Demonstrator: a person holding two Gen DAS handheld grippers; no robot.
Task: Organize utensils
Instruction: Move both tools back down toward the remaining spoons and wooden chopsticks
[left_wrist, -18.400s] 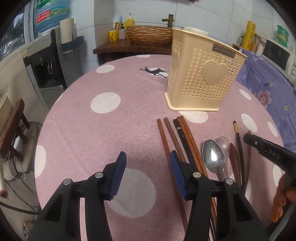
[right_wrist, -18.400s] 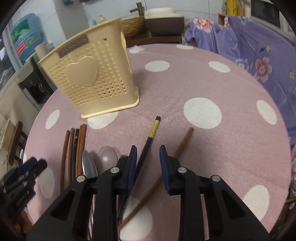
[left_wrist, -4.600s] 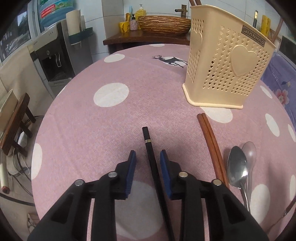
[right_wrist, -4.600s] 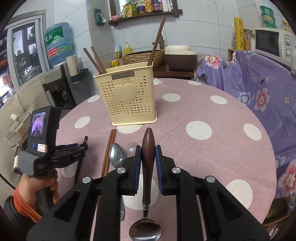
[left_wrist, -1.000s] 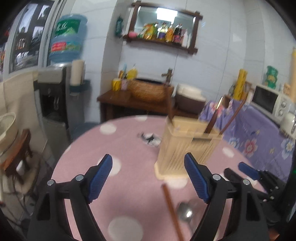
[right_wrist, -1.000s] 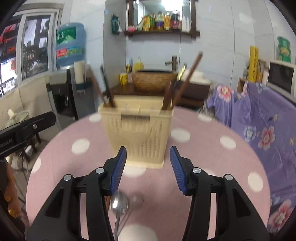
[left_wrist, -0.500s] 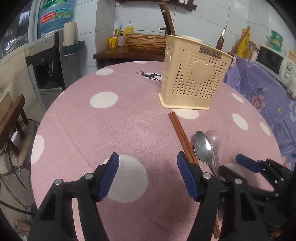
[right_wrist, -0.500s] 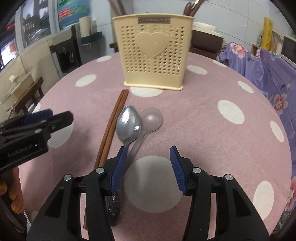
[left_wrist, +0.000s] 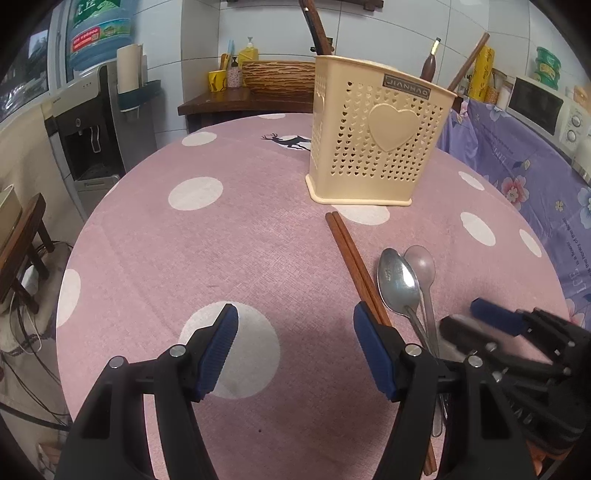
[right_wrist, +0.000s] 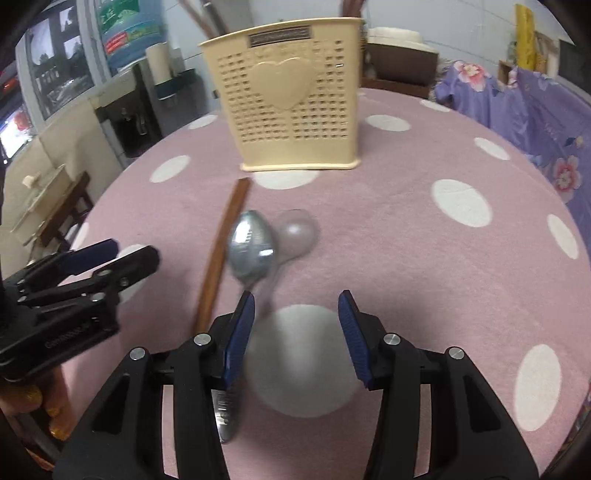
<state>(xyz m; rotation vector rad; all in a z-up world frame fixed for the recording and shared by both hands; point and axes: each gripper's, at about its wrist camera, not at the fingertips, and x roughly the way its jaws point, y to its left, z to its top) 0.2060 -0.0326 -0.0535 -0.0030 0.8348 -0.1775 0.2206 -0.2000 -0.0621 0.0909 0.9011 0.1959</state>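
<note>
Utensils: several stand in holder (left_wrist: 376, 140) at 12 o'clock | left on surface (left_wrist: 229, 251): chopsticks (left_wrist: 354, 258), two spoons (left_wrist: 400, 280) | left claw (left_wrist: 293, 349), right claw (right_wrist: 295, 332) both gaping, empty

Tablecloth (left_wrist: 229, 251) bare leftward; holder (left_wrist: 373, 147) blocks beyond.

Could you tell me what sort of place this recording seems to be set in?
Most likely a home kitchen or dining corner. A round table under a pink polka-dot cloth carries a cream utensil holder; a microwave stands to the right and a water dispenser with its big bottle to the left.
</note>
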